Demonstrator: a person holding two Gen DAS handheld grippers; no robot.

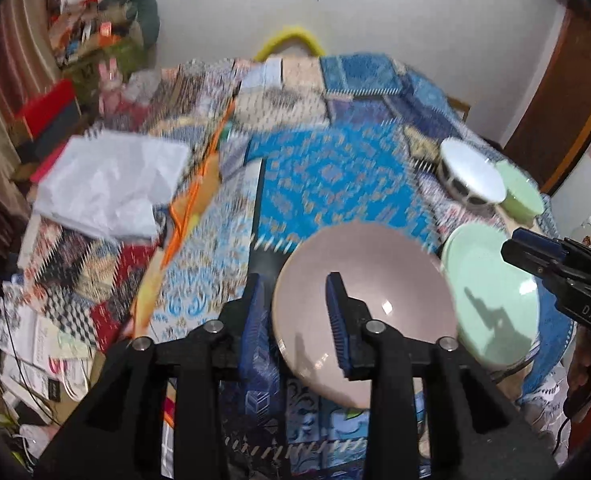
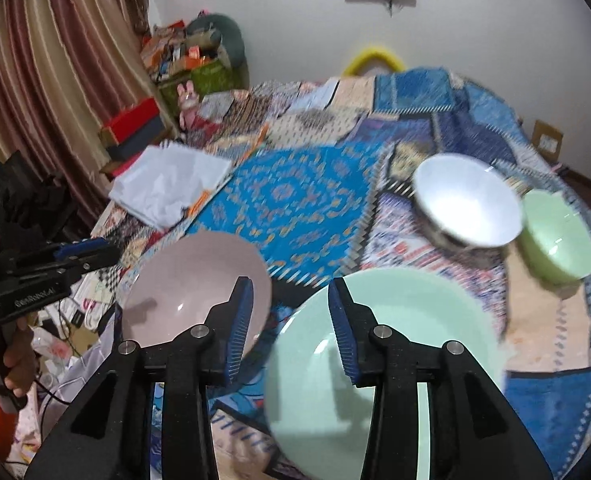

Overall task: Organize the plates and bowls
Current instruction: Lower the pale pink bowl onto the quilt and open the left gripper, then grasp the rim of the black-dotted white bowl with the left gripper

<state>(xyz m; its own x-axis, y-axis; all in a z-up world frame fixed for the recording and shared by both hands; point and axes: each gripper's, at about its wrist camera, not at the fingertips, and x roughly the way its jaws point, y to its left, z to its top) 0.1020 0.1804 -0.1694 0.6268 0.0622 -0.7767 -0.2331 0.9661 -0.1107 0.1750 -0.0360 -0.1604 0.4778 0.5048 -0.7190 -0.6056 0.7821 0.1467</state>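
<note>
Both grippers hang wide apart over a quilt-covered bed [image 1: 327, 176], neither holding anything. The left gripper [image 1: 295, 320] straddles the near-left rim of the pink plate [image 1: 375, 304], one finger outside the rim and one over the plate's face; the right gripper [image 2: 291, 328] does the same at the near-left rim of the green plate [image 2: 407, 320]. The two plates lie side by side, edges near or touching, pink at 9 o'clock of green. At 1 o'clock of the green plate sit the white bowl [image 2: 467, 200] and, just beside it at 3 o'clock, the green bowl [image 2: 555, 236]. The step in hand looks like taking a plate by its rim to stack it on the other. To do it well, seat one finger under the rim and one on top before closing, since the soft quilt lets the edge sink. Lift level, clear the neighbour's edge, and lower it centred. Motion blur suggests slowing before closing.
</note>
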